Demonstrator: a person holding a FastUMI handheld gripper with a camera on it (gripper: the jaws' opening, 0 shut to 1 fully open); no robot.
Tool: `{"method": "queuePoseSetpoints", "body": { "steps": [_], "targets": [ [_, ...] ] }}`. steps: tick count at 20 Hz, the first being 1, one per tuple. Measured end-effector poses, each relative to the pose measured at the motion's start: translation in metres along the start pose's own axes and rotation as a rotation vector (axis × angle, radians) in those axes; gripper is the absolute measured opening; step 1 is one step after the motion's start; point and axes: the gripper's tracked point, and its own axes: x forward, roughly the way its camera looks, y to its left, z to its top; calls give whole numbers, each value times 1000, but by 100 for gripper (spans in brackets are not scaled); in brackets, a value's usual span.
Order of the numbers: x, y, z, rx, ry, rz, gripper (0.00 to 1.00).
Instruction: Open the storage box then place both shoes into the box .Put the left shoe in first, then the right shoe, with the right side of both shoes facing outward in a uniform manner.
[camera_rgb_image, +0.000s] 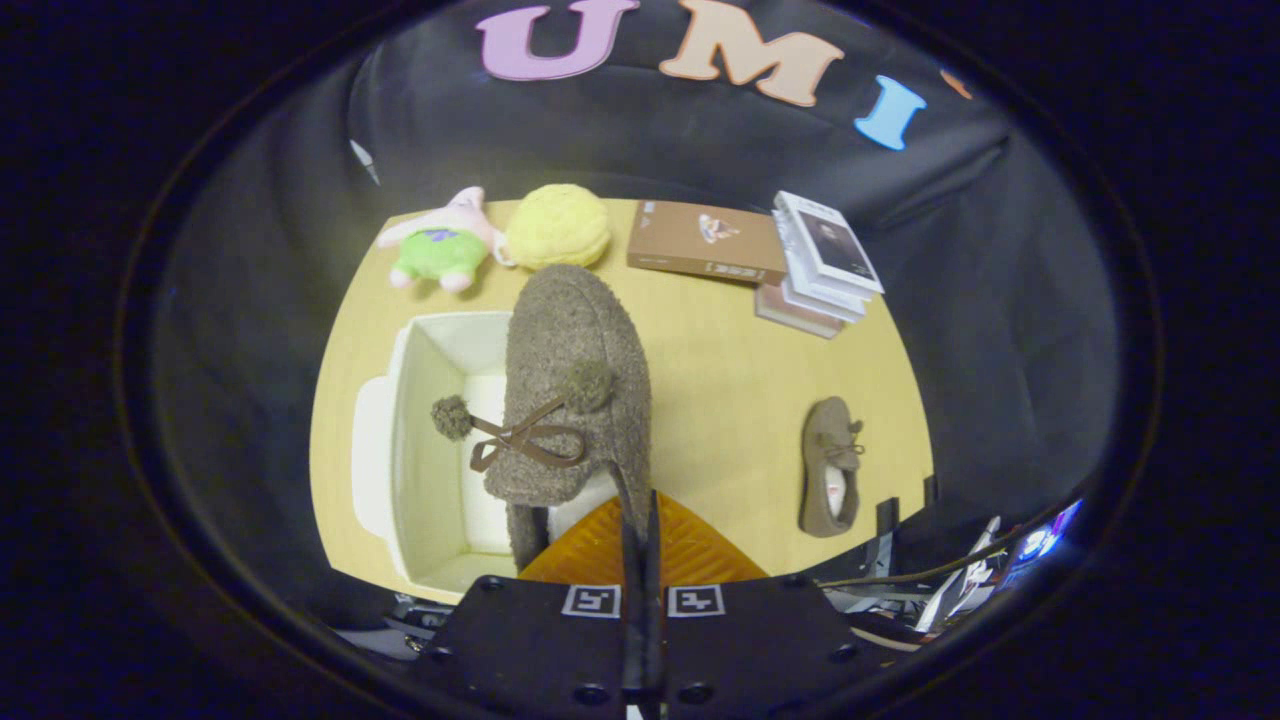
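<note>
Storage box (420, 450): standing open near the worktop's (720, 390) left edge. First shoe (570, 380): we are holding it above, jaws pinching its heel collar. Second shoe (830, 465): waiting near the right edge.

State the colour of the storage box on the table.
White, seen best in the gripper view: the open storage box lies beneath the fuzzy brown shoe the gripper holds.

Held slipper (575, 370): fuzzy grey-brown, 2 matching pompoms, darker brown lace bow. Second slipper (830, 465): same brown, pale lining. Storage box (425, 440): white inside and out. Counter (720, 380): light yellow wood. Plush star (442, 245): pink with green shorts. Round plush (557, 227): yellow. Book (703, 242): brown cover. Book stack (825, 262): white, top cover dark.
</note>
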Motion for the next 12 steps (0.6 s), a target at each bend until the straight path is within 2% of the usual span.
{"method": "queuePoseSetpoints", "body": {
  "steps": [8,12],
  "targets": [
    [65,78,-30,-53,115,45,4],
    [93,100,-40,-75,166,50,3]
  ]
}}
